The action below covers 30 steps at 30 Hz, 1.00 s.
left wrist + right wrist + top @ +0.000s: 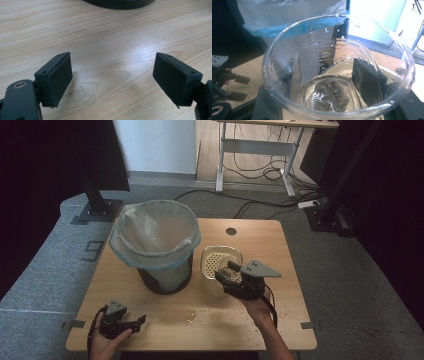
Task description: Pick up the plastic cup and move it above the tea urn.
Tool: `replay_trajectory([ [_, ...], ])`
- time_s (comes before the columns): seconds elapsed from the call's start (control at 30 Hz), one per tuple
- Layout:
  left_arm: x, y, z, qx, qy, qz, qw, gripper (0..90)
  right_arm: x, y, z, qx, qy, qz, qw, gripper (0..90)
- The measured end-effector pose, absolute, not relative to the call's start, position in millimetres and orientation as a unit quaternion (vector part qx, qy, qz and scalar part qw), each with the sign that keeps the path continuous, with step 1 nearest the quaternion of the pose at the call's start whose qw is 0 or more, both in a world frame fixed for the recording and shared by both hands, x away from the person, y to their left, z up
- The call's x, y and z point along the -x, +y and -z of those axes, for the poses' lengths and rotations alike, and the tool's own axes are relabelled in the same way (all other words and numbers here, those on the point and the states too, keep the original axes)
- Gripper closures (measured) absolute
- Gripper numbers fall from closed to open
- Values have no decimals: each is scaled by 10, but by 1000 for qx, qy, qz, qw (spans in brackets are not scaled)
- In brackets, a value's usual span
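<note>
My right gripper (228, 273) is shut on a clear ribbed plastic cup (232, 277) at the near rim of a pale yellow strainer bowl (220, 259), right of the table's centre. In the right gripper view the cup (332, 57) is held nearly upright between the jaws of the right gripper (327, 82). A little liquid lies in its bottom and droplets cling to its wall. My left gripper (136, 322) rests low at the table's front left. Its jaws stand wide open over bare wood in the left gripper view (112, 77), with nothing between them.
A black mesh bin (165, 277) with a blue-edged clear liner (155, 237) stands left of the bowl; its base (120, 3) lies ahead of the left gripper. Crumbs and a small wet patch (191, 318) dot the wooden table (150, 340) near the front.
</note>
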State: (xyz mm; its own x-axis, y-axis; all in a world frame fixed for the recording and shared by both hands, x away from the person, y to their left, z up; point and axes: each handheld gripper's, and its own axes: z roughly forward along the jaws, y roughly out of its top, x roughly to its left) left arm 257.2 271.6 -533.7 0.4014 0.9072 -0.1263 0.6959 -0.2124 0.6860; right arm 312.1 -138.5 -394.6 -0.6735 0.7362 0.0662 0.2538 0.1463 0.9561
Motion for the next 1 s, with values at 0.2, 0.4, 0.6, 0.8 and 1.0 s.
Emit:
replay_trajectory([
  [0.2, -2563, 2666, 5354, -771, 517, -152, 339, 159, -3276, -1433, 3793, -345, 720, -559, 224, 411],
  [0.4, -2571, 2670, 5360, -771, 518, -152, 338, 159, -3404, -1485, 3714, -349, 718, -555, 232, 412],
  [0.6, -2571, 2660, 5373, -773, 517, -151, 337, 159, -3539, -1507, 3649, -353, 718, -552, 235, 412],
  [0.8, -2575, 2643, 5387, -776, 514, -147, 334, 159, -3723, -1486, 3611, -354, 721, -545, 241, 411],
  [1.0, -2579, 2632, 5399, -780, 511, -144, 332, 159, -3932, -1457, 3632, -358, 733, -522, 248, 411],
])
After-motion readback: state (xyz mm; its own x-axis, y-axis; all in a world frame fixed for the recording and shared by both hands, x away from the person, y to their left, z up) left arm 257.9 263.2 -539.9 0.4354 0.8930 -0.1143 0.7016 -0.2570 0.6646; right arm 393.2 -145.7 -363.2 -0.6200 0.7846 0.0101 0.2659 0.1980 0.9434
